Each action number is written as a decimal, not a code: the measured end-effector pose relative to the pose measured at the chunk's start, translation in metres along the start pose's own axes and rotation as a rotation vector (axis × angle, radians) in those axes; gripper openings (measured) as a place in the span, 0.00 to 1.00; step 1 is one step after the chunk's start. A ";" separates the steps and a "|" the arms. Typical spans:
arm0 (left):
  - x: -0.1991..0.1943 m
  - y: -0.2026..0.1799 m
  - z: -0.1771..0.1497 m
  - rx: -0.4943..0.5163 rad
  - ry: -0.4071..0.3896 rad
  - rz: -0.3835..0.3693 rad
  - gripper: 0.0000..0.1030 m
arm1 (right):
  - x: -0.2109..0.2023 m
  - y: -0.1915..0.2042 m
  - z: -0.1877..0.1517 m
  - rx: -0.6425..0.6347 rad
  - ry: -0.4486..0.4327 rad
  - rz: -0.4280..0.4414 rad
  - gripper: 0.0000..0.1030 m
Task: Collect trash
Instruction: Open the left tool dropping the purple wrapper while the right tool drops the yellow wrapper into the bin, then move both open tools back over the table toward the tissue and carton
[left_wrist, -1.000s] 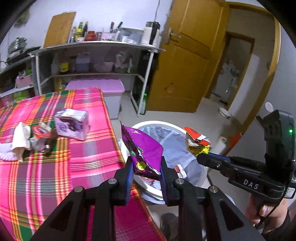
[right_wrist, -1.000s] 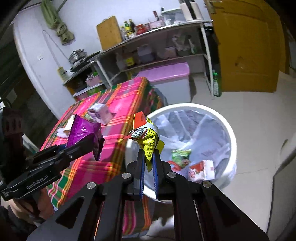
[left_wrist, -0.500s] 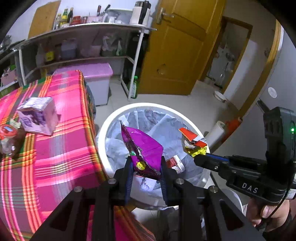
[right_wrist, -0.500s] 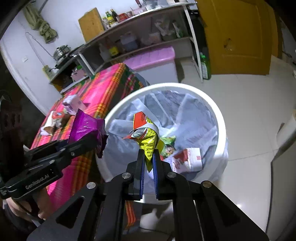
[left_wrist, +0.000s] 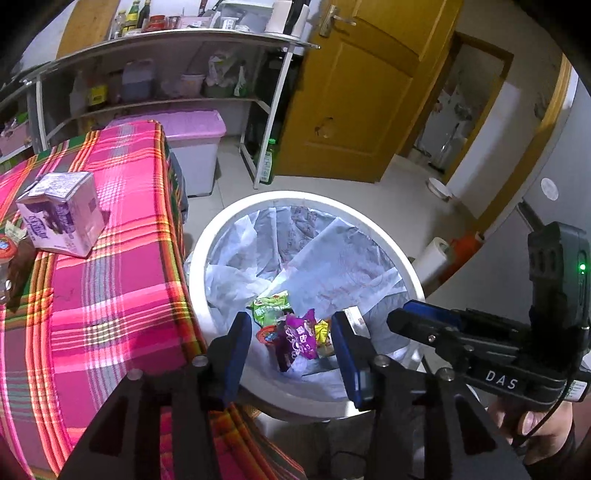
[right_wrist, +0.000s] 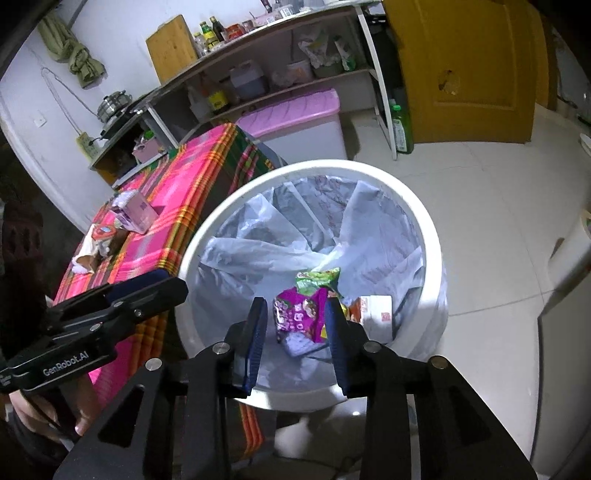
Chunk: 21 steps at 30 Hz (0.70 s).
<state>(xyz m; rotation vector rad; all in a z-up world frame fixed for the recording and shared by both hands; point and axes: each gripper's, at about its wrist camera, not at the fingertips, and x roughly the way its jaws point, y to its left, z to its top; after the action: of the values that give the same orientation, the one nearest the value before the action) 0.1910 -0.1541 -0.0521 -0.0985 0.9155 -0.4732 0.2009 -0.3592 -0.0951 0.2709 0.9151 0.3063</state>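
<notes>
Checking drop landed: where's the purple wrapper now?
In both wrist views, the purple wrapper lies inside the white bin, just below the green packet.

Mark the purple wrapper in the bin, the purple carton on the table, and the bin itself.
purple wrapper (left_wrist: 300, 338): left wrist view, middle of its printed face.
purple carton (left_wrist: 61, 218): left wrist view, its front face.
bin (right_wrist: 430, 225): right wrist view, white rim on the right.

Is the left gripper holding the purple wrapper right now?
No, the left gripper is open with nothing between its fingers, and the purple wrapper lies down in the bin.
</notes>
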 end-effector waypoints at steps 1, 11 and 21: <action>-0.005 0.001 -0.001 -0.004 -0.012 0.002 0.43 | -0.003 0.002 0.001 -0.004 -0.010 0.003 0.32; -0.056 0.010 -0.015 -0.028 -0.111 0.044 0.43 | -0.030 0.037 0.001 -0.057 -0.070 0.047 0.32; -0.103 0.028 -0.038 -0.051 -0.179 0.097 0.43 | -0.033 0.085 -0.008 -0.173 -0.070 0.125 0.32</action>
<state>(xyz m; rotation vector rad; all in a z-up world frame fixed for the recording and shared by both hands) 0.1174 -0.0801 -0.0068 -0.1400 0.7528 -0.3451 0.1630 -0.2925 -0.0452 0.1782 0.7984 0.4865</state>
